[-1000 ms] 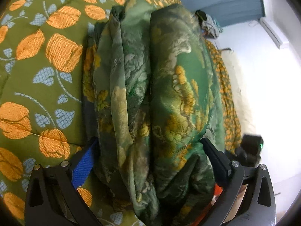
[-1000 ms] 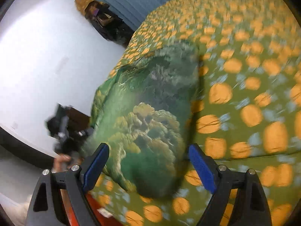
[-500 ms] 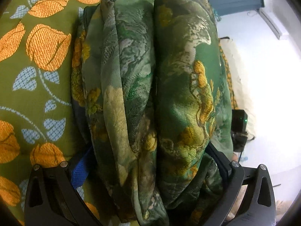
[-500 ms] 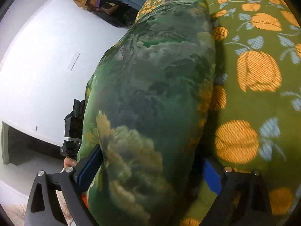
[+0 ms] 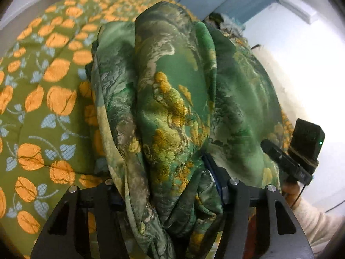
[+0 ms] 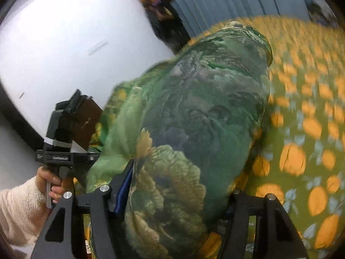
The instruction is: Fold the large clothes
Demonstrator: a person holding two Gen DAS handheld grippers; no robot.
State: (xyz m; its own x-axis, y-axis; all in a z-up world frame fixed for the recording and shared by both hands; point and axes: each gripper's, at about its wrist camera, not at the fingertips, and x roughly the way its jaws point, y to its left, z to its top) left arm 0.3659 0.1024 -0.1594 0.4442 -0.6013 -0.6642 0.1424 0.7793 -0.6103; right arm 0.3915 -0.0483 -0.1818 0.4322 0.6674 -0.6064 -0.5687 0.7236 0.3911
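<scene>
**A:** Left wrist view first. What is the left tool doing?

**B:** It is clamped on a thick bunch of the green patterned garment. Several layers run up between the two black fingers, which are pressed in against the cloth. The bundle stands away from the tool, over the bedspread with the orange flowers. At the right edge the other handheld unit shows beside the same cloth.

**A:** How would you do this step well?

**B:** I judge it to be a carry or fold-over of an already doubled bundle. Keep both grips level with each other so the layers stay stacked, and lay the cloth flat on the bed before letting go. The fabric looks slippery, so loose inner layers may slide out.

**A:** Now the right wrist view.

**B:** The right tool is closed around the other end of the garment, with the folded roll filling the gap between its fingers. The roll reaches forward from the tool, and the bedspread lies to its right, blurred. To the left, a hand in a cream sleeve holds the left unit's handle close by, so the two grips sit near each other on the same bundle.
</scene>
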